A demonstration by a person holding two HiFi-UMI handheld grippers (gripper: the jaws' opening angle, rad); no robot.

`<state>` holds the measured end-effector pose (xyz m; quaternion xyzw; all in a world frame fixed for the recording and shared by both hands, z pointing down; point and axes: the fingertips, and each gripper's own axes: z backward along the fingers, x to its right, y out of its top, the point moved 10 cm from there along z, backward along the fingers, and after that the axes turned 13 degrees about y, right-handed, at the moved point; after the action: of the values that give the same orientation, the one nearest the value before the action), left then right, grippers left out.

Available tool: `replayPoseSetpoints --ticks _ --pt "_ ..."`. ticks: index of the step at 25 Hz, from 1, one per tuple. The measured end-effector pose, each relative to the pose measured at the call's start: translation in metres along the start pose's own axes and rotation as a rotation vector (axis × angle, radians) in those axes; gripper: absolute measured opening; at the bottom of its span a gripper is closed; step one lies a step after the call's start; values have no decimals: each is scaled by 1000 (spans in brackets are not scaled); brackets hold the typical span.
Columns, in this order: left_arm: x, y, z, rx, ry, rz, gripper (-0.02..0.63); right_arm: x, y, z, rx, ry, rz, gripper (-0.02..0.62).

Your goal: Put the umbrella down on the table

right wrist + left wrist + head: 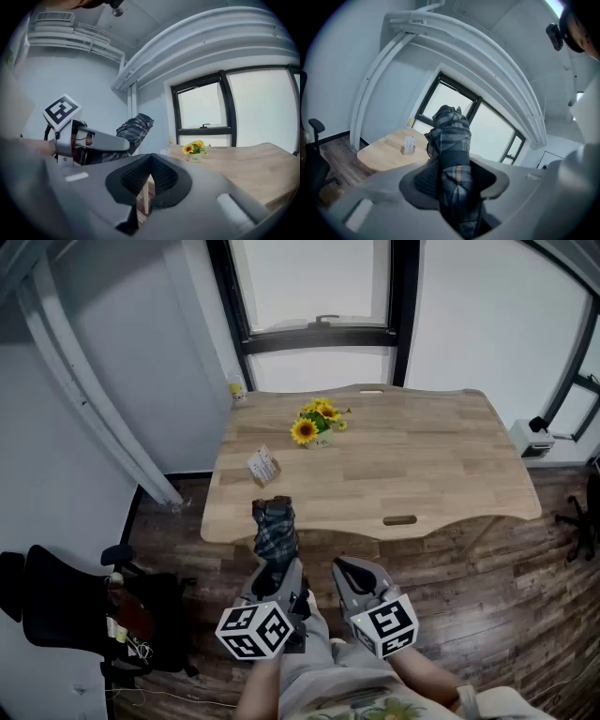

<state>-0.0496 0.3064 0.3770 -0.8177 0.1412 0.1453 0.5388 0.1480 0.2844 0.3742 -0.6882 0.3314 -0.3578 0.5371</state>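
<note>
Near table edge | left gripper clamps umbrella | right gripper's jaws together, empty; its view shows sunflowers

Your left gripper covers the lower end of the umbrella, so its handle is out of sight. Print on the small card is too small to read. The black chair runs off the left edge.

Soft daylight from window, fisheye edges
</note>
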Motion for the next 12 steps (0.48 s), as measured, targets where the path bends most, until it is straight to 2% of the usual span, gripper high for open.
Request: replayPoseSetpoints --ticks 12 --pt "-1 7 -11 -5 -3 -16 190 7 6 -9 32 -32 28 -2"
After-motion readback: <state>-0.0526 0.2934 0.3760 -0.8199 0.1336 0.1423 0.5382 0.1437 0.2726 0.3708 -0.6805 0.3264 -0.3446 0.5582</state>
